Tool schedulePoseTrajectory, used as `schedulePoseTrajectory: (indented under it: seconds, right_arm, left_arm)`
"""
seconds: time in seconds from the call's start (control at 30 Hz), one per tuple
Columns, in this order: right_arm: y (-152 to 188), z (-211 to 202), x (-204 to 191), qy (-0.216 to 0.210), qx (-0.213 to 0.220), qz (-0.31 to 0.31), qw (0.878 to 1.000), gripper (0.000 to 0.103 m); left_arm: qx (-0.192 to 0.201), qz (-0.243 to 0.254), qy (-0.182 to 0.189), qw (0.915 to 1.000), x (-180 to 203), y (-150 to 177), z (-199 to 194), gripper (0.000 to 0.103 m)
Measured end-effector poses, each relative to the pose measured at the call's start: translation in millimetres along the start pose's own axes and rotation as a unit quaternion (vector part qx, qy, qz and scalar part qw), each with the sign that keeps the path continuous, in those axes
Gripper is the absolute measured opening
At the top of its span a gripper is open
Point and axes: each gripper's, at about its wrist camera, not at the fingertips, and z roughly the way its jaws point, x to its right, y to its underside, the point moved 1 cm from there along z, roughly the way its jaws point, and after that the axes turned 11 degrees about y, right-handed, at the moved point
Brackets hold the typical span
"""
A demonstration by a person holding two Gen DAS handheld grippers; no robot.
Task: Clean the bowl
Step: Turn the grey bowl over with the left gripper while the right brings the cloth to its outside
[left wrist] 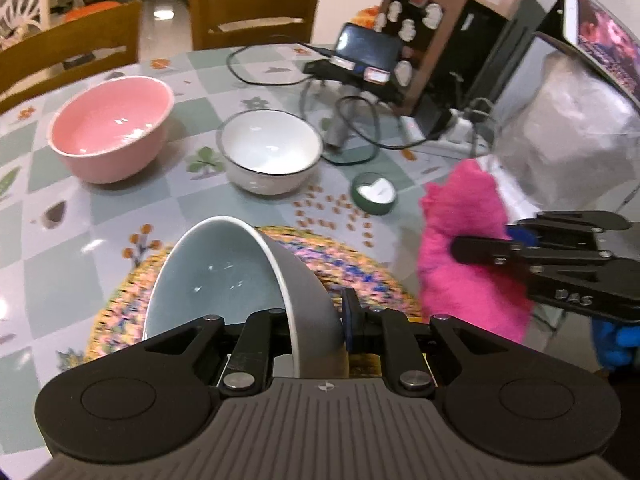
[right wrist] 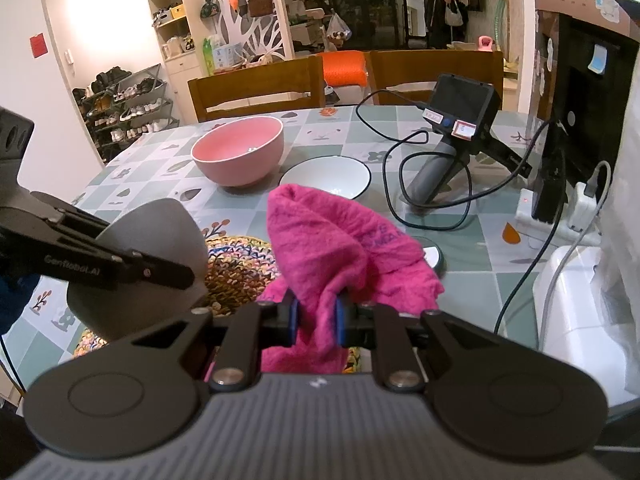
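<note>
Three bowls in view: grey ceramic bowl with pale blue-grey inside [left wrist: 224, 276], tipped on its side, rim pinched by the left gripper [left wrist: 316, 328], held above a round multicoloured braided mat [left wrist: 360, 264]; pink ceramic bowl [left wrist: 112, 128] at 11 o'clock from it on the table, and a white enamel bowl with dark rim [left wrist: 272, 148] at 12 o'clock. Right gripper [right wrist: 316, 320] is clamped on a bunched magenta fluffy cloth [right wrist: 336, 232], which sits at 3 o'clock of the grey bowl, apart from it. Table surface is a glossy oilcloth with green-and-white checks and leaf prints [left wrist: 120, 208]. Small brown pellets [left wrist: 340, 216] are scattered past the mat, next to a small round green container [left wrist: 374, 198]. Black handheld device with a screen [right wrist: 460, 120] and looping black cables [right wrist: 400, 184] at 1 o'clock in the right wrist view. White power strip [right wrist: 560, 208] at table edge, 3 o'clock. Two wooden chairs [right wrist: 256, 88] at the far side. Room behind: shoe rack [right wrist: 128, 104] at 10 o'clock, white cut-out tree screen [right wrist: 248, 4], shelves with boxes.
</note>
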Motion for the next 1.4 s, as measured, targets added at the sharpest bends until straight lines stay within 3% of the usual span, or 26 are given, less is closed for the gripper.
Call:
schedulePoseTrajectory:
  seconds: [0.33, 0.57, 0.93, 1.4]
  right_arm:
    - [-1.5, -1.9, -1.5, -0.004, -0.002, 0.005, 1.000, 0.018]
    - [-3.8, -3.5, -4.7, -0.012, -0.006, 0.009, 1.000, 0.018]
    - [-7.6, -6.1, -9.8, -0.025, -0.011, 0.016, 0.999, 0.018]
    - [-29.1, -28.8, -43.6, -0.071, 0.001, 0.029, 0.997, 0.017]
  left_arm:
    - [-0.003, -0.030, 0.106, 0.9939, 31.5, 7.8, 6.7, 0.019]
    - [0.007, -0.055, 0.139, 0.9888, 26.6, 16.2, 5.8, 0.018]
    - [0.057, -0.135, 0.207, 0.9673, -14.8, 30.7, -17.4, 0.017]
    - [0.086, -0.161, 0.275, 0.9438, -51.6, 57.8, -41.5, 0.020]
